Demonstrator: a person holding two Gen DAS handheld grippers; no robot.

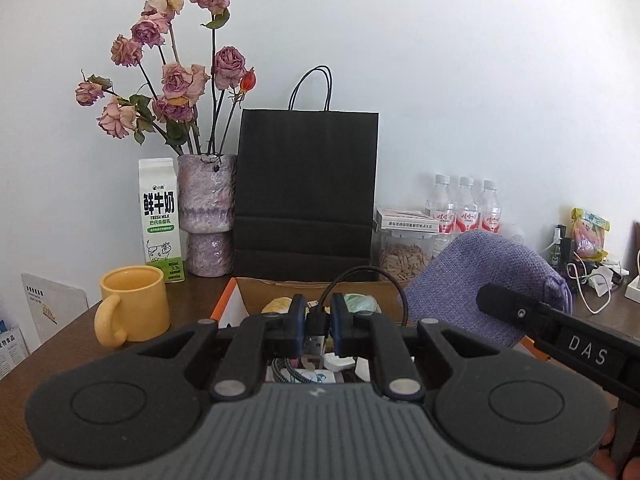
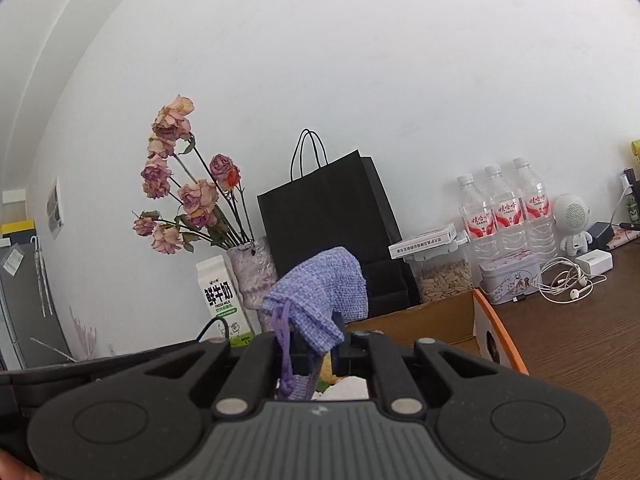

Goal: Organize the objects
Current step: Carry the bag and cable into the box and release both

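Observation:
My left gripper point(image 1: 316, 322) is shut on the plug end of a black USB cable point(image 1: 316, 320), whose cord loops up and to the right over an open cardboard box point(image 1: 280, 292) with an orange edge. Small items lie in the box below the fingers. My right gripper point(image 2: 322, 354) is shut on a purple woven drawstring pouch point(image 2: 324, 284), which stands up above its fingers with the cords hanging down. In the left wrist view the same pouch point(image 1: 480, 280) hangs at the right, and the right gripper's finger point(image 1: 520, 312) reaches in from the right.
On the brown table stand a yellow mug point(image 1: 134, 308), a milk carton point(image 1: 160, 220), a vase of dried roses point(image 1: 208, 216), a black paper bag point(image 1: 306, 192), a jar of seeds point(image 1: 404, 252) and three water bottles point(image 2: 508, 212). White earphones point(image 2: 568, 280), a tin and a small white speaker lie at the right.

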